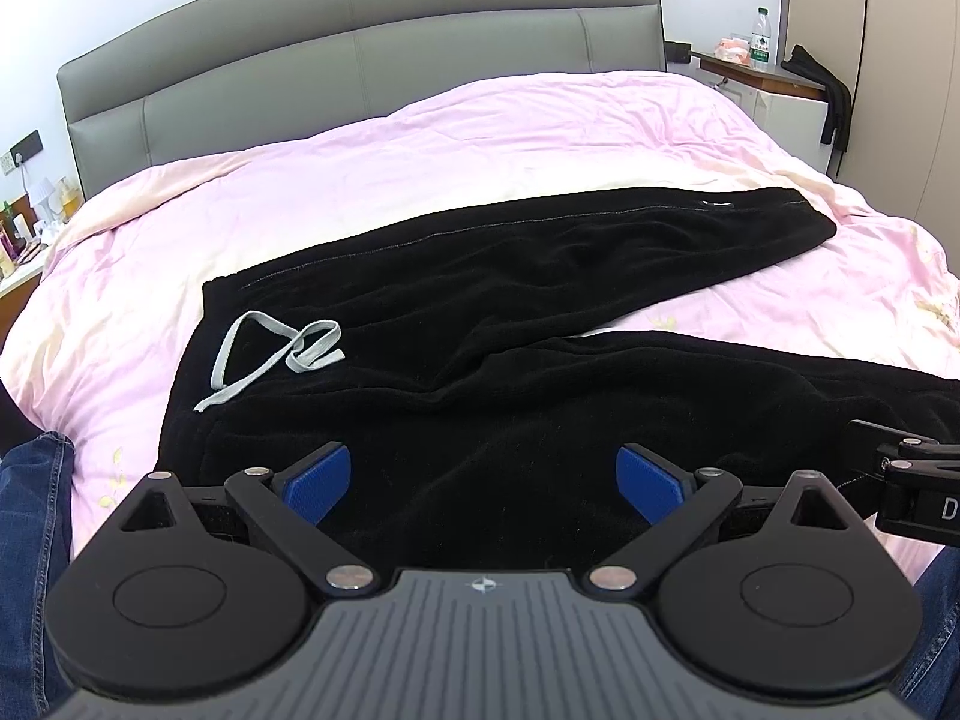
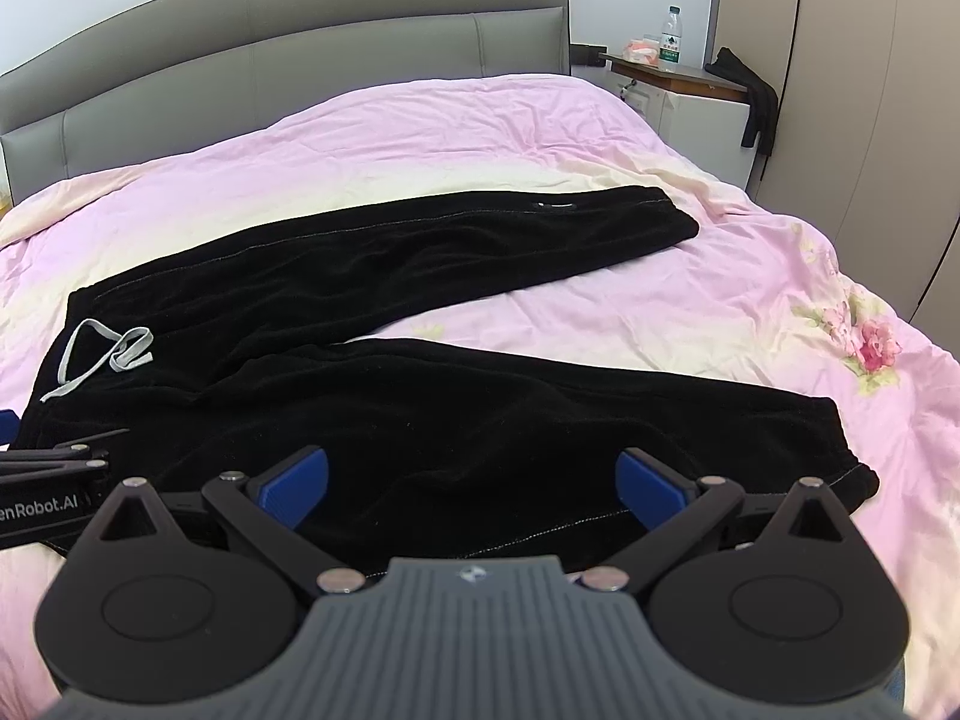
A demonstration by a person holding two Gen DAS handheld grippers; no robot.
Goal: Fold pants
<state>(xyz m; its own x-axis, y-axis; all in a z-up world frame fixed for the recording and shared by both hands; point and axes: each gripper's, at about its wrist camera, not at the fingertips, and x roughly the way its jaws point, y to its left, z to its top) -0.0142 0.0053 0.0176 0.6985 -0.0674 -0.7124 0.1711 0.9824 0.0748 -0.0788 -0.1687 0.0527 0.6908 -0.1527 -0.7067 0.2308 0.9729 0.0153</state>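
The black pants (image 2: 372, 420) lie flat on the pink bed (image 2: 690, 312), waistband and grey drawstring (image 1: 270, 354) to the left, the two legs splayed apart toward the right, nothing folded yet. The left gripper (image 1: 483, 483) hovers over the near hip and the right gripper (image 2: 474, 483) over the near leg, both spread wide and empty. The first fold likely goes best if each pinches the near edge, then carries it evenly over the far leg.
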